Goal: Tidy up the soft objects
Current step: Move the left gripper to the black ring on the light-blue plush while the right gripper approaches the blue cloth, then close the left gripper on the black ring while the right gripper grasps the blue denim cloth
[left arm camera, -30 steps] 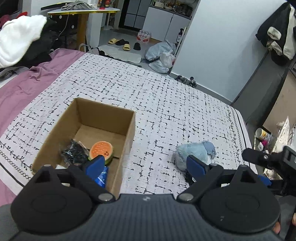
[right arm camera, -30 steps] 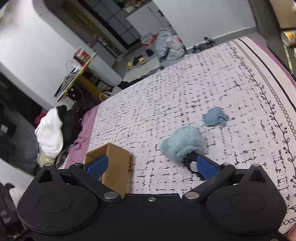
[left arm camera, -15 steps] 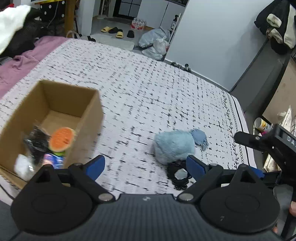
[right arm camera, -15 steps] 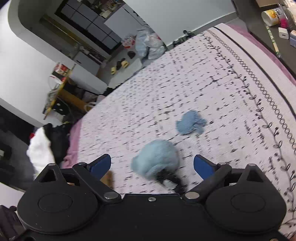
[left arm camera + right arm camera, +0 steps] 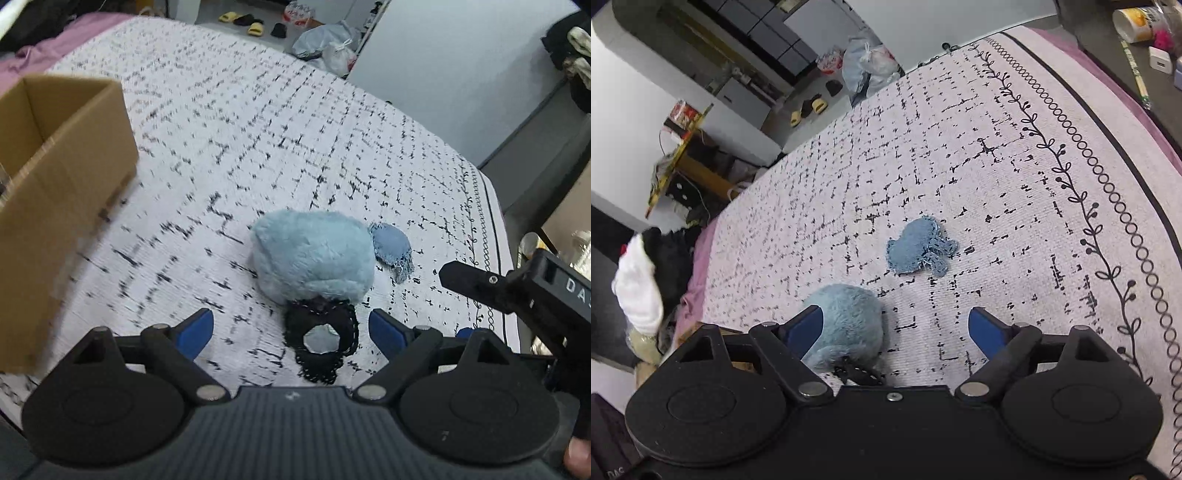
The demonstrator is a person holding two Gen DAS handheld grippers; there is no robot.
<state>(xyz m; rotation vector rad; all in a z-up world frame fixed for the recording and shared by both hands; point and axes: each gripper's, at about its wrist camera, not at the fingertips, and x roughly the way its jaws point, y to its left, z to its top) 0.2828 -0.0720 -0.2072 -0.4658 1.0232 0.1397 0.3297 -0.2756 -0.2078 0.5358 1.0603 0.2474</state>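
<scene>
Both sets of jaws are spread wide with nothing pinched. The left gripper [image 5: 291, 328] hangs over the bed cover [image 5: 258, 129] with the black crocheted piece [image 5: 325, 343] sitting in the gap between its blue pads, not touched by either as far as I can see. The right gripper [image 5: 897, 328] has just been closing in a bit, though its jaws are plainly apart too; the fluffy light-blue plush [image 5: 314, 254] sits just by its left pad in the right wrist view, and I can't tell whether the pad actually touches the fur. Count of loose soft stuff on the cover: three items, so one fluffy plush, one black crocheted piece tucked right against the plush's near edge, and one small flat blue fabric piece [image 5: 919, 251] lying just beside the plush on the far right side. One cardboard box [image 5: 55, 166] stands open on the cover to the left, blurry, well apart from the plush, and its contents aren't readable from here. One fingertip [image 5: 578, 456] peeks in at the bottom right corner of the left view.
</scene>
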